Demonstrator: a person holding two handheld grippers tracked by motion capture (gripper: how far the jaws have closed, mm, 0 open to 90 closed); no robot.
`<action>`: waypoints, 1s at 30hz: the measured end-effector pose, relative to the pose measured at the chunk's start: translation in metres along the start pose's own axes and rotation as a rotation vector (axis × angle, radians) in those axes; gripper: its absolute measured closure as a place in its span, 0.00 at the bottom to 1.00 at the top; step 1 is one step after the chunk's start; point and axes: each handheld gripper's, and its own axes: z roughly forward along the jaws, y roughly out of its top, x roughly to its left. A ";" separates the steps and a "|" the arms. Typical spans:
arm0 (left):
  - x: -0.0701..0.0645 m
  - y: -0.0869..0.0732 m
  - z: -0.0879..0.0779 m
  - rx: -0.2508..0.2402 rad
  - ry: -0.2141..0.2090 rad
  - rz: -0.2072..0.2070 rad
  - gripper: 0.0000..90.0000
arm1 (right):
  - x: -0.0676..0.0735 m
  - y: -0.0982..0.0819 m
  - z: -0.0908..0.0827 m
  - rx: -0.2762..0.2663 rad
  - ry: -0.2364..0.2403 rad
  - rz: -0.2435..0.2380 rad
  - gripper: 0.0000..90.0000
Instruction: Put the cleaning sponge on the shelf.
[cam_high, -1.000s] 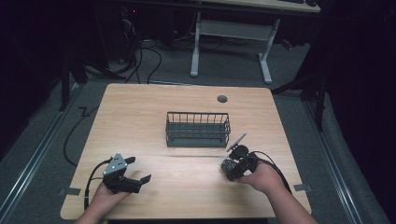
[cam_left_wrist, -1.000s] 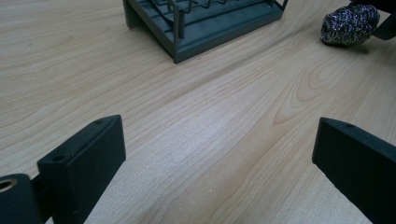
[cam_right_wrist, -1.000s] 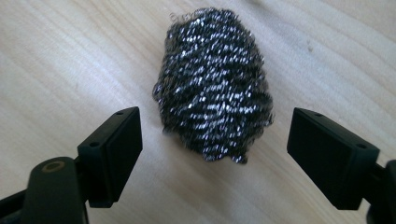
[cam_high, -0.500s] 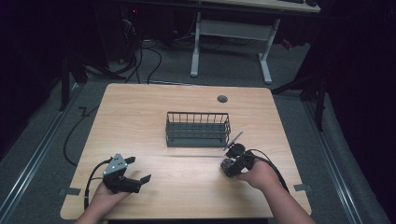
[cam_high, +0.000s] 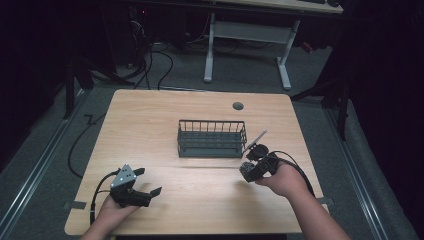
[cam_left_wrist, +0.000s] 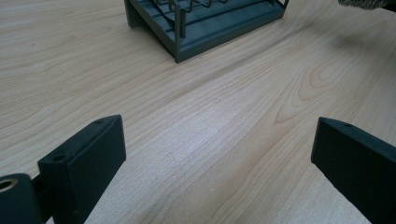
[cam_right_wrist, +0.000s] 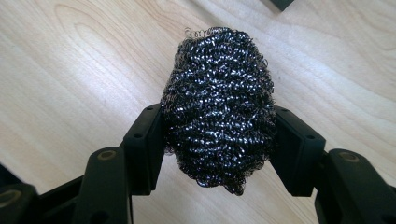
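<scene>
Jaws of the right gripper (cam_right_wrist: 217, 140) are clamped on a steel wool scourer (cam_right_wrist: 218, 105), bearing on its two flanks at mid-height and holding it above the surface (cam_right_wrist: 70, 60). Judged light, springy and compressible; the coiled wire should snag rather than slip, so a mid-body pinch looks sound, though hard squeezing would deform it. Left gripper (cam_high: 134, 189) rests low near the front edge, jaws spread wide with nothing between them. Farther off stands a dark wire basket (cam_high: 212, 138), just beside the right gripper.
</scene>
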 end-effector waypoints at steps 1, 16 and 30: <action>0.000 0.000 0.000 0.002 0.000 0.001 0.04 | -0.001 0.001 -0.003 0.003 0.003 -0.004 0.46; 0.000 0.000 0.000 -0.002 0.000 0.003 0.04 | -0.004 0.025 -0.045 -0.001 -0.008 -0.008 0.46; -0.003 -0.001 0.001 0.001 -0.007 0.000 0.05 | -0.002 0.056 -0.055 0.015 0.011 -0.021 0.46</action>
